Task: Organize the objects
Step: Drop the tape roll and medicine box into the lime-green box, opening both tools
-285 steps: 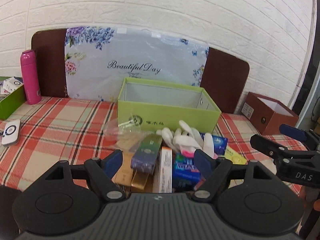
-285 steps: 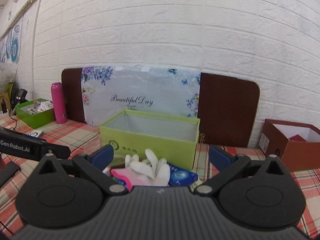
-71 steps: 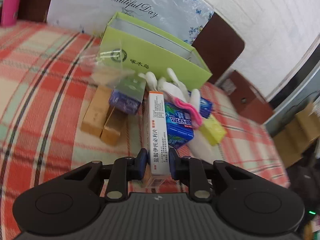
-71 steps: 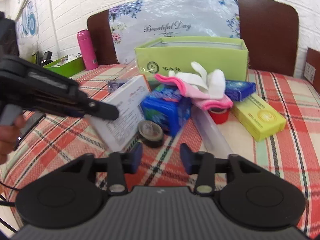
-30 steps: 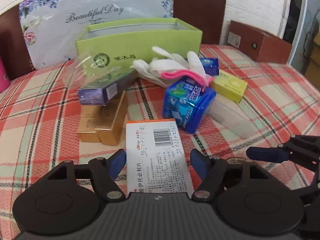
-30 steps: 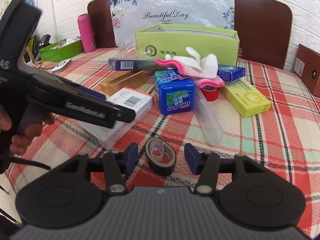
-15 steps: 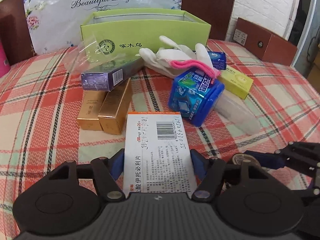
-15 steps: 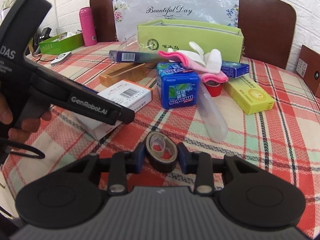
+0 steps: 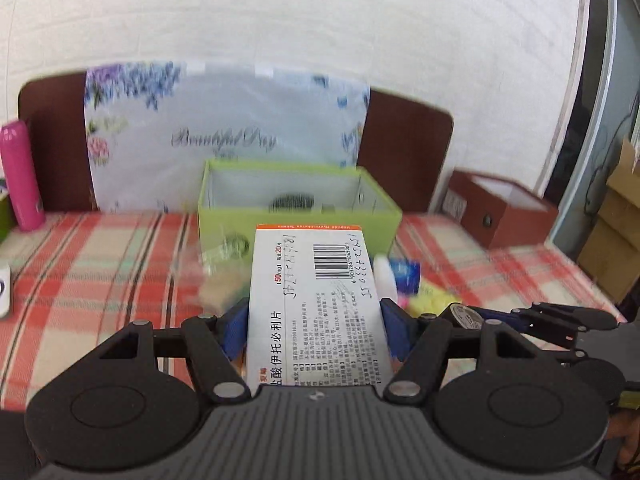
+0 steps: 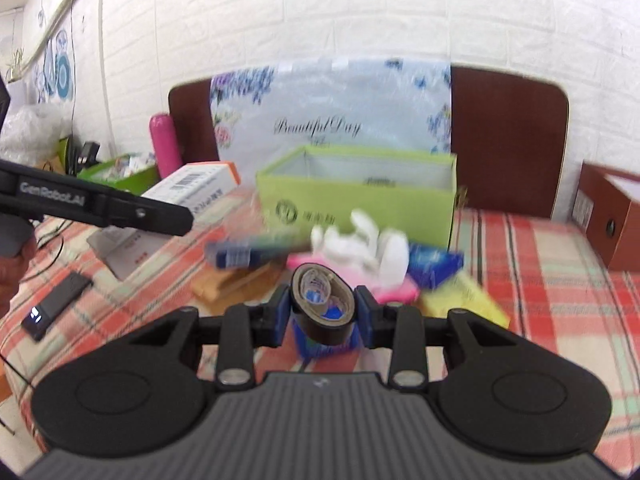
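My left gripper (image 9: 314, 330) is shut on a white medicine box (image 9: 316, 300) with an orange end and a barcode, held above the table in front of the open green box (image 9: 300, 210). The medicine box also shows in the right wrist view (image 10: 188, 190), at the left. My right gripper (image 10: 322, 312) is shut on a black tape roll (image 10: 322, 306), lifted above the pile. The green box (image 10: 356, 200) stands behind white gloves (image 10: 360, 248), a blue box (image 10: 434, 264), a purple box (image 10: 248, 254) and gold boxes (image 10: 232, 282).
A pink bottle (image 9: 20, 176) stands at the far left by a floral board (image 9: 224, 140). A brown box (image 9: 500, 212) sits at the right. A dark phone (image 10: 56, 300) lies on the checked cloth at the left. A yellow box (image 10: 468, 300) lies right of the pile.
Both grippers have lifted off the table with their loads: the left with the medicine box, the right with the tape roll. Both views now face the green box and the wall.
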